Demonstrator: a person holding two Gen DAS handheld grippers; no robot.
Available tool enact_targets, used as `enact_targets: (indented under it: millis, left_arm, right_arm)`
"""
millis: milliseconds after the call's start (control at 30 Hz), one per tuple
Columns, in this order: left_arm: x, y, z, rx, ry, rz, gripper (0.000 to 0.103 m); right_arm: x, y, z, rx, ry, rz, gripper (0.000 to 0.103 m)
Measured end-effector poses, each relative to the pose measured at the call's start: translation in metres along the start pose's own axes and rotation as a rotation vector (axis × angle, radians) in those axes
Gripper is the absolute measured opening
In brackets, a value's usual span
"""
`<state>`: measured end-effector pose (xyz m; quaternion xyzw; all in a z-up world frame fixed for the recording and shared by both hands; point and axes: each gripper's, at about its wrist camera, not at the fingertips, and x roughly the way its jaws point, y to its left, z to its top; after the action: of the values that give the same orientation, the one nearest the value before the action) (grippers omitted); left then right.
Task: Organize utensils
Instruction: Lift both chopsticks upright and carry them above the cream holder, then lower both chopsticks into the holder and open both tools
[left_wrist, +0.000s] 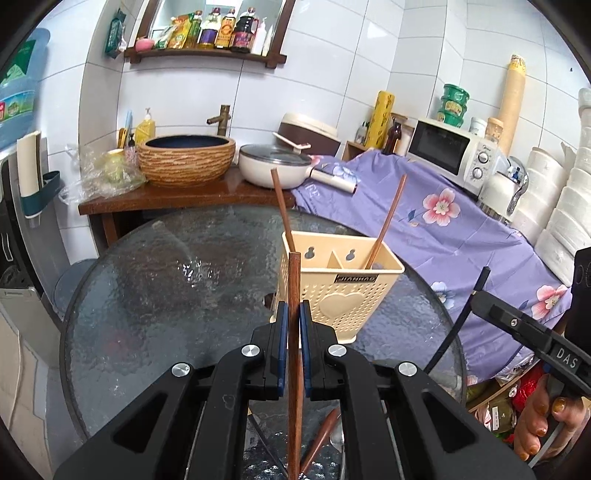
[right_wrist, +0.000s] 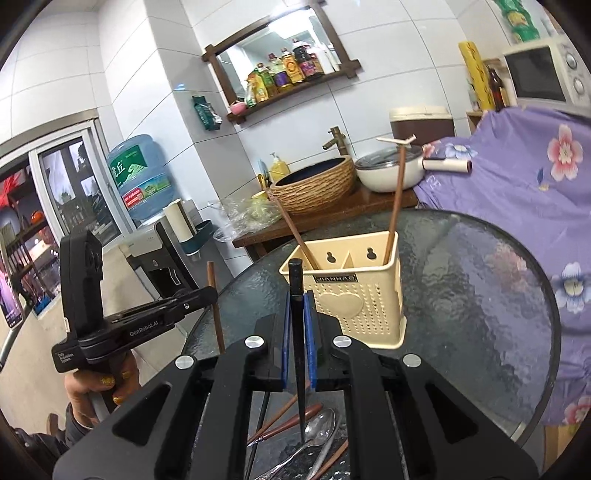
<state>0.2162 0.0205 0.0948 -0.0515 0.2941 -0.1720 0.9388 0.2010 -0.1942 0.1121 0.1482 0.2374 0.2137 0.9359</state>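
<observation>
Brown wooden chopstick (left_wrist: 294, 332) clamped upright betw. fingers of left gripper (left_wrist: 294, 321); black chopstick (right_wrist: 296, 332) likewise pinched by right gripper (right_wrist: 296, 314), both closed tight. Cream holder (left_wrist: 341, 291) stands on glass bench (left_wrist: 166, 288) just ahead, w/ one brown chopstick in each compartment. Spoon (right_wrist: 321, 430) & further utensils lie beneath.

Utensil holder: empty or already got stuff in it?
Not empty. The beige utensil holder stands upright on the glass table, with one brown chopstick leaning in its left compartment and another in its right.
</observation>
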Motion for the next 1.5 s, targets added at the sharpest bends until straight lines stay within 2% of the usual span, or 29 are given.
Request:
enact_targets:
  millis: [233,633,867,1033,1167,1233,1367,1500]
  left_arm:
    - [-0.011,-0.003,0.010,-0.008,-0.019,-0.040,0.006]
    - [-0.020,-0.018,0.032,0.019,-0.071,-0.049,0.006]
    - [-0.031,-0.028,0.068,0.039,-0.108,-0.079,0.006]
    - [-0.051,-0.030,0.108,0.011,-0.189,-0.089,0.006]
    - [-0.062,-0.034,0.141,-0.007,-0.289,-0.039,0.006]
    - [-0.058,-0.035,0.153,-0.029,-0.301,-0.029,0.006]
    - [-0.037,-0.039,0.166,-0.039,-0.335,0.055,0.006]
    - [-0.009,-0.040,0.160,-0.045,-0.306,0.078,0.006]
  right_arm:
    - [-0.004,0.008,0.013,-0.044,-0.016,-0.001,0.008]
    - [-0.004,0.018,0.032,-0.104,-0.022,-0.012,0.008]
    - [-0.007,0.017,0.067,-0.101,-0.041,-0.004,0.008]
    - [-0.016,0.020,0.109,-0.106,-0.097,-0.012,0.008]
    - [-0.022,0.025,0.146,-0.124,-0.183,-0.055,0.008]
    - [-0.022,0.027,0.160,-0.138,-0.231,-0.086,0.008]
    - [-0.012,0.024,0.173,-0.143,-0.275,-0.124,0.008]
    - [0.010,0.012,0.166,-0.120,-0.262,-0.141,0.008]
